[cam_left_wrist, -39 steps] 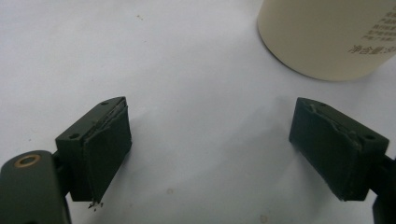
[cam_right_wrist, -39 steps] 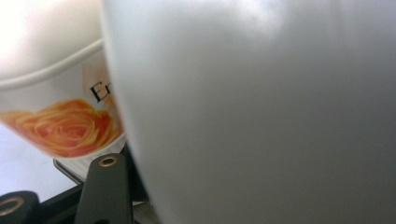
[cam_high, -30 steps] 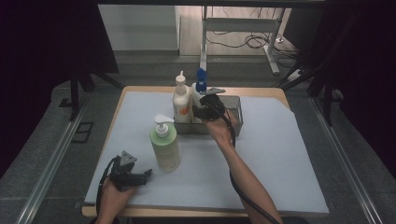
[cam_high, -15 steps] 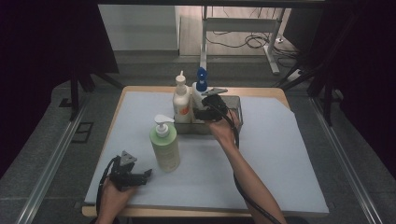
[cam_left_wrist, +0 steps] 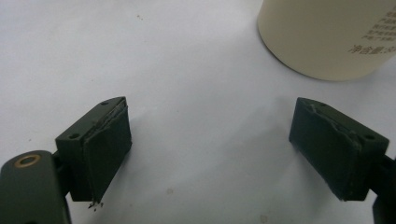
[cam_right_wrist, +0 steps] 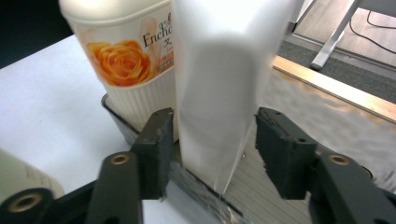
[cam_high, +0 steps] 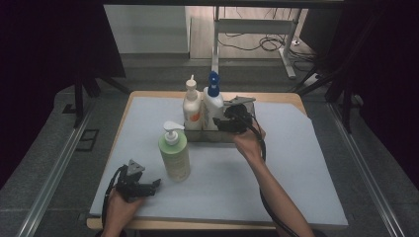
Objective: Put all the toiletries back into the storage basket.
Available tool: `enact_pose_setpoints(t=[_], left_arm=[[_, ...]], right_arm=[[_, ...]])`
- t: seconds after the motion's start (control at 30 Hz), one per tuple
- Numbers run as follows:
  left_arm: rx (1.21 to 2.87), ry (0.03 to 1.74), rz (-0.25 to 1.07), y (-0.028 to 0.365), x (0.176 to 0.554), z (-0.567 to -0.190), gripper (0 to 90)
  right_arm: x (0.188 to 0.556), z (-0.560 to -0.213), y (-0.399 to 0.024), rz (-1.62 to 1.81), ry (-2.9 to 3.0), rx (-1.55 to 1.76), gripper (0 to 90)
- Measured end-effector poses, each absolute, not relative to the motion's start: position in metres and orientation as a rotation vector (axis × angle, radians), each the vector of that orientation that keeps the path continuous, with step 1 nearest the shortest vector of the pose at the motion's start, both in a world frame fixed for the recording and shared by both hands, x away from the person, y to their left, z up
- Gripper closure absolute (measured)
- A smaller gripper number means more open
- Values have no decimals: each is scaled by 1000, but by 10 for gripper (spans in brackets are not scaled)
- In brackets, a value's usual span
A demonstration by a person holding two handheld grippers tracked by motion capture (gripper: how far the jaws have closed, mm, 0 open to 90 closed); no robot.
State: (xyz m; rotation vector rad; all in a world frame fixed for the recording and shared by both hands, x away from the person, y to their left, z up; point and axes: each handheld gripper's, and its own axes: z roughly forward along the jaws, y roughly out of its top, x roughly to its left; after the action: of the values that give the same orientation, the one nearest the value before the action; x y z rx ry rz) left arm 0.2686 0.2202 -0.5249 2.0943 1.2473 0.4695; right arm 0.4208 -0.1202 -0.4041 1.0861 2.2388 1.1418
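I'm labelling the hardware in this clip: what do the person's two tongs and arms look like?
Both tongs, left and right, are black with two blocky dark jaws, brass-coloured pivot rings, a grey three-cornered plate on top and a black trailing cable. The forearms are bare, with no sleeves in view.

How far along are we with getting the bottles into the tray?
Done: the rose-label bottle stands in the tray. In hand: the right gripper straddles the blue-capped bottle, its jaws just closing. Left: the green pump bottle waits on the mat by the open left gripper.
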Motion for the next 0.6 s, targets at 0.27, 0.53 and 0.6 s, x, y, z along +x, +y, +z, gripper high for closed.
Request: enact_pose_setpoints(t=[0.27,0.53,0.6], left_arm=[[2094,1248,469,220,269,-525,126],[2094,1247,469,220,269,-525,126],[2094,1247,469,220,269,-525,127]], right_arm=[[420,-408,-140,1118,2210,1139,708],[441,-421,-147,1098,2181,1235,885],[446,-426,-146,1090,2195,1244,889]])
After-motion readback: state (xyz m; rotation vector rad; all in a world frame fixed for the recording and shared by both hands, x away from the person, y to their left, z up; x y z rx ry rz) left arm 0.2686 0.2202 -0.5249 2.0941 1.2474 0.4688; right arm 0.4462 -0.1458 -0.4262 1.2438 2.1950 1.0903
